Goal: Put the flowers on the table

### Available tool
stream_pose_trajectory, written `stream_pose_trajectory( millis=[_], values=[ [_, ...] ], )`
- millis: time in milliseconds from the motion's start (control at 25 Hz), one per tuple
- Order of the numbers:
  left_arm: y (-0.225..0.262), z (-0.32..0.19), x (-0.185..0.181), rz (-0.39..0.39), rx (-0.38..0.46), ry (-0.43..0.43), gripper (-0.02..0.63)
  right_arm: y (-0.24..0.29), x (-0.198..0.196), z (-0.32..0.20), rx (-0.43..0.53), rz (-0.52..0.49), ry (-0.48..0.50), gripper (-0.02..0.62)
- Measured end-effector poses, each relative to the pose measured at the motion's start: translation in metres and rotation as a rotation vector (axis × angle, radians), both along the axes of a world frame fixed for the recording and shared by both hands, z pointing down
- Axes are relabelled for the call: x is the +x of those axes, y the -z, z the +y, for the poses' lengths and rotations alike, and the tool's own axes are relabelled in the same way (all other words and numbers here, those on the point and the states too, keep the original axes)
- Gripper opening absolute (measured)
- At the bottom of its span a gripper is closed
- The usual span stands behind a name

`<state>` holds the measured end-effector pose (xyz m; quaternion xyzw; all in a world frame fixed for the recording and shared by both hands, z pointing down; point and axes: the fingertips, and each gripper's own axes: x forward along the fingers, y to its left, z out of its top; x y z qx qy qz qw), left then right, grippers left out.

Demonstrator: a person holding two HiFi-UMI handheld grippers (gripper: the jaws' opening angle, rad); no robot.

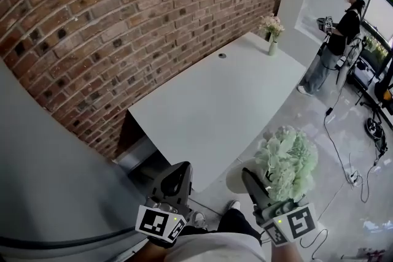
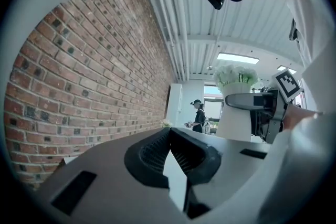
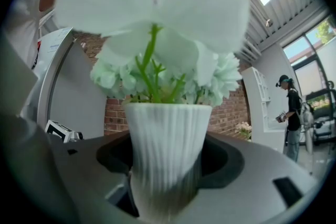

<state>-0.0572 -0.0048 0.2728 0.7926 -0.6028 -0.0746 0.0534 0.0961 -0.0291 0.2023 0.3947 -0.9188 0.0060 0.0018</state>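
A white ribbed vase (image 3: 167, 149) holds pale green and white flowers (image 1: 287, 161), and my right gripper (image 1: 253, 186) is shut on it, off the near right corner of the white table (image 1: 215, 101). In the right gripper view the vase fills the gap between the jaws of the right gripper (image 3: 165, 168), tilted slightly, and the flowers (image 3: 157, 34) hide most of what lies ahead. My left gripper (image 1: 176, 180) hovers at the table's near edge with its fingertips together and nothing between them. From the left gripper (image 2: 169, 136) the held vase (image 2: 234, 113) shows to the right.
A small vase of pink flowers (image 1: 271, 29) stands at the table's far end. The brick wall (image 1: 123, 21) runs along the table's left side. A person (image 1: 339, 40) stands on the floor beyond the table, and cables (image 1: 344, 156) lie at the right.
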Motion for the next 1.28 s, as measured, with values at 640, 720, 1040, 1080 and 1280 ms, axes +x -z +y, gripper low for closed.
stream_pose_trajectory(
  millis=[640,720,1040,1080,1280],
  values=[
    [0.016,-0.079,0.006,0.004,0.028,0.278,0.006,0.011,-0.007,-0.113,0.020,0.018,0.284,0.353],
    [0.017,-0.085,0.008,-0.003,0.026,0.306,0.006,0.009,-0.005,-0.123,0.013,0.022,0.311,0.353],
    [0.004,-0.088,-0.010,-0.018,-0.017,0.386,0.006,-0.002,-0.025,-0.159,0.011,0.014,0.348,0.353],
    [0.003,-0.089,-0.013,-0.022,-0.018,0.393,0.006,-0.005,-0.029,-0.161,0.014,0.015,0.353,0.353],
    [0.000,-0.096,-0.028,-0.042,-0.028,0.414,0.006,-0.017,-0.046,-0.176,0.012,0.025,0.360,0.353]
  ],
)
